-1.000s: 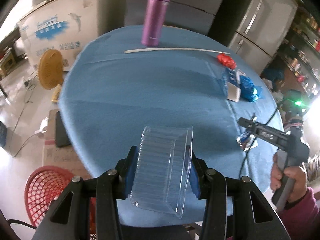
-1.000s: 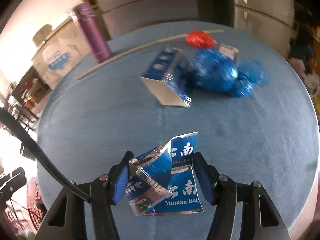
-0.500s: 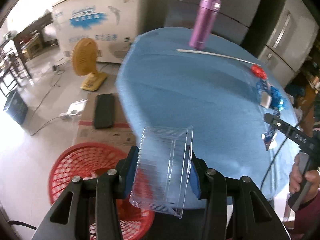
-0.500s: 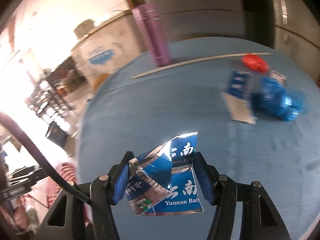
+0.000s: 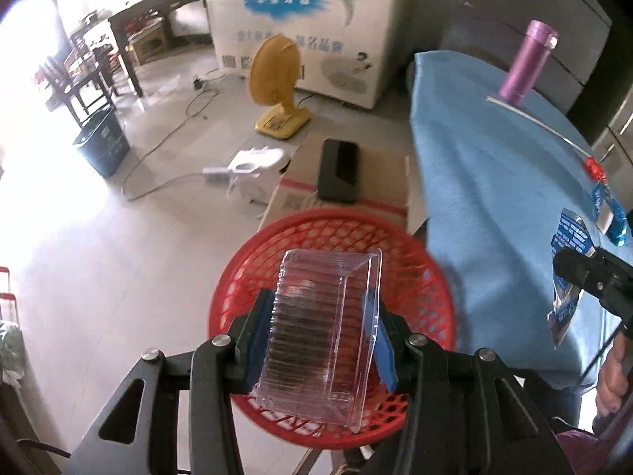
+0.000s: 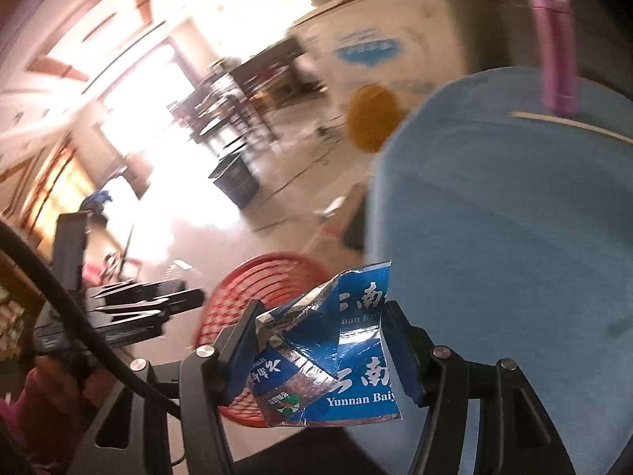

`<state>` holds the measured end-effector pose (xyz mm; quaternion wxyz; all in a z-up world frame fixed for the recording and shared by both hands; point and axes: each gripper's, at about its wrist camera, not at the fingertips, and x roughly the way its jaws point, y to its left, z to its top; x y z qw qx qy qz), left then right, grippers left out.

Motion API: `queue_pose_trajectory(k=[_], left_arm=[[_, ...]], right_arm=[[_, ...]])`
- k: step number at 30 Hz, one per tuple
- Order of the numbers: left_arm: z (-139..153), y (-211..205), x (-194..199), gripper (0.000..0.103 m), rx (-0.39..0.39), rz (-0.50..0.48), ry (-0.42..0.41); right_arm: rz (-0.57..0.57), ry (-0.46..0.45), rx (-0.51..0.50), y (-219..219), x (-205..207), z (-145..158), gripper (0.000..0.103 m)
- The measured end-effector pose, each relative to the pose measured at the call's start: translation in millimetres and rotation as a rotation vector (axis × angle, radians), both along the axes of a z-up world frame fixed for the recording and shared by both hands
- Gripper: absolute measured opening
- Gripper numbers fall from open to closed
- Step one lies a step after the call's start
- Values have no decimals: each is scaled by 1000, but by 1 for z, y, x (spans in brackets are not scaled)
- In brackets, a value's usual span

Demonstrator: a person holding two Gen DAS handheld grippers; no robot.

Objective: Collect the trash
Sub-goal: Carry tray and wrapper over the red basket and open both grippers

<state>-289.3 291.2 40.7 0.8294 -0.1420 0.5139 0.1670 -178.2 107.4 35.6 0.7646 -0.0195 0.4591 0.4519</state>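
Two trash items held. One clear ribbed plastic tray [image 5: 324, 332] pinched between left gripper [image 5: 322, 340] jaws, one red mesh basket [image 5: 427, 277] directly beyond them. One crumpled blue foil wrapper [image 6: 328, 352] pinched in right gripper [image 6: 324, 352] jaws. Only left view shows more blue wrappers [image 5: 611, 213] on blue table [image 5: 486, 182].

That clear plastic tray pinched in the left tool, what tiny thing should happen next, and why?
Probably open the left gripper and let the clear ribbed plastic tray drop. It hangs clamped between the blue pads right over the mouth of the red mesh basket on the floor beside the blue-clothed round table, so it should fall inside.
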Motion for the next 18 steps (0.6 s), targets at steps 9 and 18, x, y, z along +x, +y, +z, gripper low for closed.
queue_pose_trajectory(k=[9, 18], left_arm=[[-34, 5, -17, 48, -60, 3, 74], [-37, 5, -19, 60, -86, -11, 75]], right_arm=[[97, 136, -67, 55, -14, -42, 66], [71, 208, -101, 61, -1, -61, 66]])
